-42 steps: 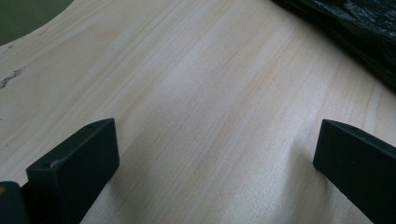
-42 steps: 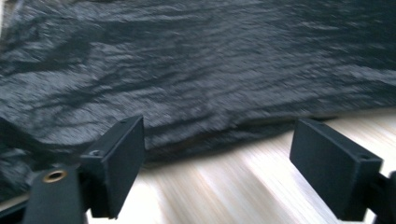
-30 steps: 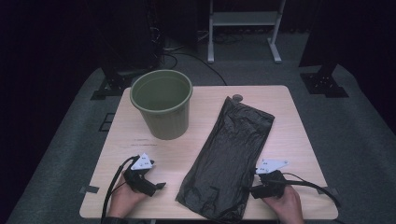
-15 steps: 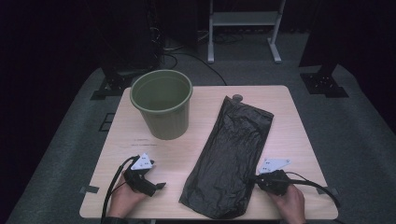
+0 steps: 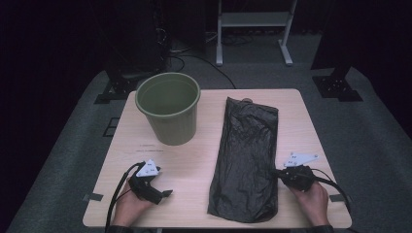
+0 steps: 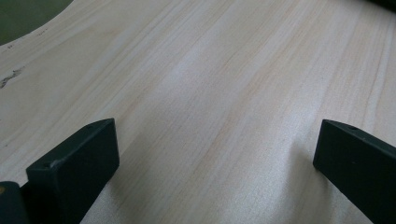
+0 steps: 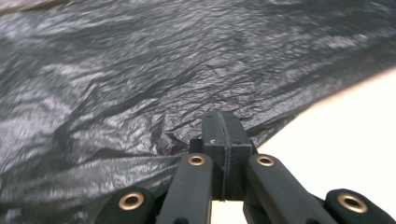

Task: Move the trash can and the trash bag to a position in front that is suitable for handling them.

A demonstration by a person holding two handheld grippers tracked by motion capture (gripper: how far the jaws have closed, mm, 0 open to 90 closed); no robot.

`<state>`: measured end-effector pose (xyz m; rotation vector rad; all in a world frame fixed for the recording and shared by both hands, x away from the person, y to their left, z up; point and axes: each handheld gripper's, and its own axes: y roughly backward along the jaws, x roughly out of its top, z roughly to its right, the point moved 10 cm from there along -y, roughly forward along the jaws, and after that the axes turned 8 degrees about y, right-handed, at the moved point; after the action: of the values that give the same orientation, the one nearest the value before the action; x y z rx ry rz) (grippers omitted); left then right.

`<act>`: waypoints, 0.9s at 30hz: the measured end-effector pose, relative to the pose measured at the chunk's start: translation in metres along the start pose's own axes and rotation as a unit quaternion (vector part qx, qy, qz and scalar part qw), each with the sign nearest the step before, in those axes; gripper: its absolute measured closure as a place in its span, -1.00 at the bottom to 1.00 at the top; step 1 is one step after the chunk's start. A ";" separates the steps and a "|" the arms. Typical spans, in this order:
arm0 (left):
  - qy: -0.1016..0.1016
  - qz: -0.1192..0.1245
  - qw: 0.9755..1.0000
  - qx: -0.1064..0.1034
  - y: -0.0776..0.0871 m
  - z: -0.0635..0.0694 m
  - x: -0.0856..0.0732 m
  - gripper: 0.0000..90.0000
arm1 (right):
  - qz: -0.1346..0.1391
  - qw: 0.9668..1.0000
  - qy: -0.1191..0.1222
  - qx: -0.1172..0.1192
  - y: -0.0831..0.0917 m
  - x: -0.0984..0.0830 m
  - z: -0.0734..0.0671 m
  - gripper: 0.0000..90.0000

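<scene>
Right gripper view: right gripper (image 7: pixel 223 140) has just clamped the bin bag's (image 5: pixel 248 160) edge; left gripper (image 6: pixel 210 154) spread, idle. Lift toward bucket (image 5: pixel 168 108) likely next.

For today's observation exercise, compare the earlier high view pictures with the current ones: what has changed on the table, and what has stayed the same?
The right gripper moved slightly toward the table's near edge along the black bag's right edge; its jaws are now shut on that edge. The edge of the bag looks barely shifted there. The left gripper stayed in place, open over bare table. The green bucket did not move.
</scene>
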<state>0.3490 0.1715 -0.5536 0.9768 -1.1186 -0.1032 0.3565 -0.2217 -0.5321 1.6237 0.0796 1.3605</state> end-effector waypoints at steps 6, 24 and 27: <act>0.000 0.000 1.000 0.000 0.000 0.000 0.000 -1.00 | -0.005 0.999 -0.018 -0.042 0.002 -0.005 0.039 0.97; -0.001 0.000 1.000 0.000 0.000 0.000 0.000 -1.00 | -0.020 0.998 -0.035 -0.049 0.030 -0.026 -0.004 0.15; -0.001 0.000 1.000 -0.001 0.000 0.000 0.000 -1.00 | -0.030 0.998 -0.033 -0.048 0.029 -0.032 -0.010 0.14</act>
<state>0.3484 0.1714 -0.5536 0.9765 -1.1205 -0.1058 0.3223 -0.2494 -0.5367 1.5731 0.0235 1.2454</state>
